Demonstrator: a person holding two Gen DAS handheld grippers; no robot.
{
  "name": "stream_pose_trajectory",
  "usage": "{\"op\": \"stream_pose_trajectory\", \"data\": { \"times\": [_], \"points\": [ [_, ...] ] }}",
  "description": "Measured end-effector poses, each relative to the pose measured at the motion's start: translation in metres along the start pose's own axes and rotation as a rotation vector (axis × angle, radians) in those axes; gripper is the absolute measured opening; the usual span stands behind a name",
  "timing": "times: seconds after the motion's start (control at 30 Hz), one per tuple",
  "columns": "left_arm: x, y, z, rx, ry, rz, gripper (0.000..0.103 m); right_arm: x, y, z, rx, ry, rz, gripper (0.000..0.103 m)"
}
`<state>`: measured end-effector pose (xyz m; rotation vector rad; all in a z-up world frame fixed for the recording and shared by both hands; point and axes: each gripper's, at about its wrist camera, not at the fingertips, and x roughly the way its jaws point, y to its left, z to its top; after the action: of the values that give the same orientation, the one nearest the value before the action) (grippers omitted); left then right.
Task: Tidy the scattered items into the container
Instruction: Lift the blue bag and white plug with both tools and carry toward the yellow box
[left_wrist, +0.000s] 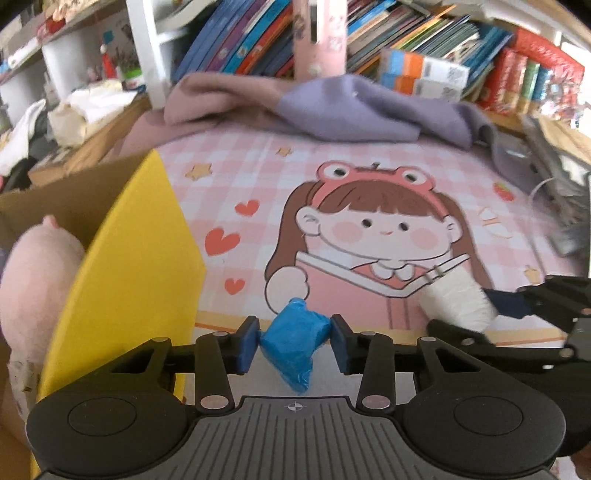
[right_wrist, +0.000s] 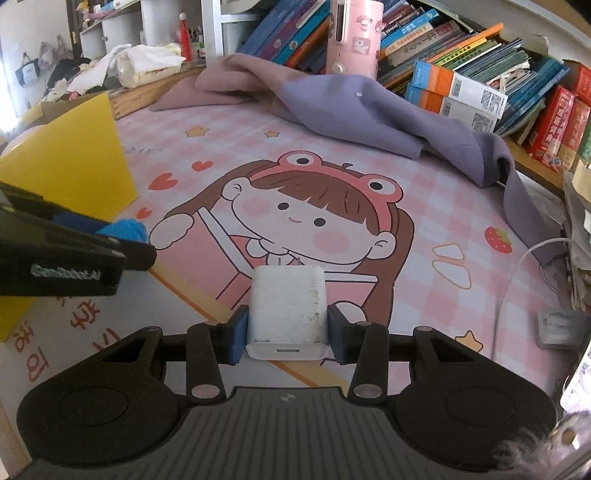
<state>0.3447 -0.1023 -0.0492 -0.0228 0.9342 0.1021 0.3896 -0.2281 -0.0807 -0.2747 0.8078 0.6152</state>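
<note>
Left tongs (left_wrist: 294, 338) clenched on blue plastic wad (left_wrist: 295, 339), just beside yellow-sided box (left_wrist: 125, 266). Right tongs (right_wrist: 286, 330) clenched on white charger (right_wrist: 286, 306), above the pink cartoon mat (right_wrist: 424, 206).

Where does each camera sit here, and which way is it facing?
Left wrist: rides the left gripper, looking forward over the cartoon mat toward the bookshelf; its jaws pinch a blue bundle.
Right wrist: rides the right gripper, same heading; its jaws clamp a white charger.
Shared: mat, yellow box, purple cloth, and each view catches the other gripper.
</note>
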Motion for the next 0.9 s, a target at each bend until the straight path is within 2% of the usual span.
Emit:
{"op": "stream_pose_trajectory", "data": {
  "times": [0.47, 0.63, 0.9],
  "points": [
    [-0.053, -0.001, -0.014, 0.034, -0.058, -0.141, 0.039, -0.052, 0.01, -0.008, 0.081, -0.028, -0.01, 0.041],
    [-0.069, 0.002, -0.022, 0.075, -0.096, -0.174, 0.039, -0.072, 0.019, -0.017, 0.095, -0.036, -0.052, 0.041],
    [-0.093, 0.014, -0.048, 0.13, -0.134, -0.293, 0.039, -0.112, 0.038, -0.034, 0.132, -0.057, -0.183, 0.041]
  ]
}}
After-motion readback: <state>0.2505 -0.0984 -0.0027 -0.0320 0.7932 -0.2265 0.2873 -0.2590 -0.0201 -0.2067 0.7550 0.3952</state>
